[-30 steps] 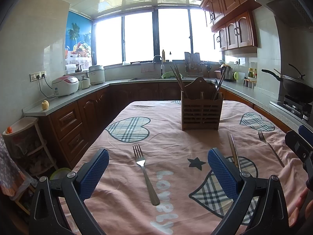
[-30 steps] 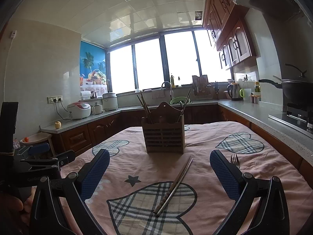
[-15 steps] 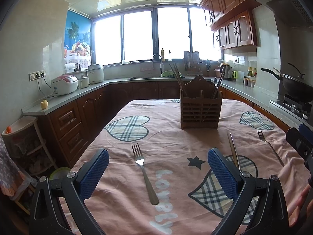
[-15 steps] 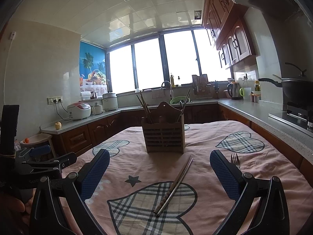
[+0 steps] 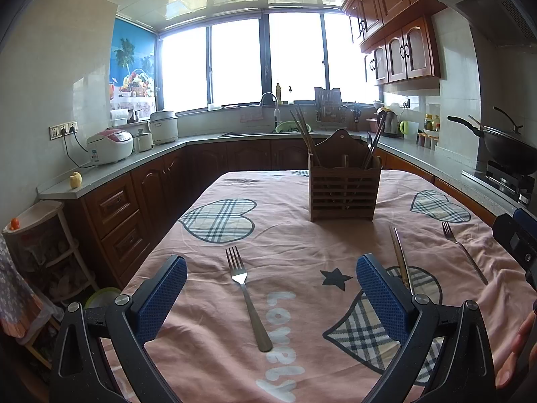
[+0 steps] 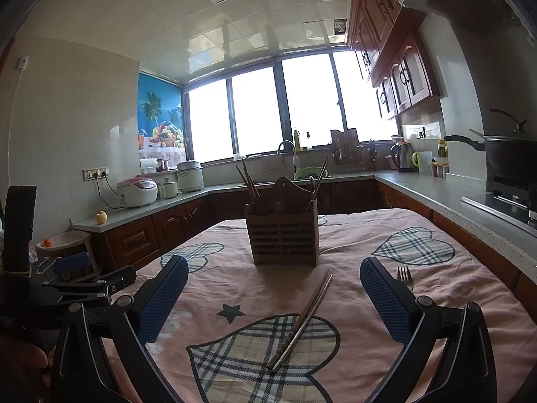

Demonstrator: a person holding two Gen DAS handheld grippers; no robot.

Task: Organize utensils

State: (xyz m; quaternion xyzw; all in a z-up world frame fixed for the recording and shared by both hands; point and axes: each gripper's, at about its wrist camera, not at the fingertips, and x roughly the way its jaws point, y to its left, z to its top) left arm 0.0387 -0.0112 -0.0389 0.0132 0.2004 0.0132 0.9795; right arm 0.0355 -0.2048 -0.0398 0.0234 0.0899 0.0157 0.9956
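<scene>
A wooden slatted utensil holder (image 5: 344, 188) stands mid-table with chopsticks and a spoon in it; it also shows in the right wrist view (image 6: 282, 235). A steel fork (image 5: 246, 297) lies between the open fingers of my left gripper (image 5: 272, 297). A pair of metal chopsticks (image 6: 300, 319) lies between the open fingers of my right gripper (image 6: 273, 297), and shows in the left wrist view (image 5: 400, 258). A second fork (image 5: 463, 252) lies at the right, partly hidden behind my right finger (image 6: 404, 277). Both grippers are empty, above the near table.
The table wears a pink cloth (image 5: 302, 235) with plaid hearts. Counters run around the room with rice cookers (image 5: 109, 146), a sink (image 5: 268, 131), a kettle (image 5: 389, 124) and a wok (image 5: 506, 147) on the stove at the right. A shelf rack (image 5: 37, 245) stands at left.
The left wrist view has tilted slightly, so the table and holder sit a little higher in frame. The right gripper and all utensils have not moved.
</scene>
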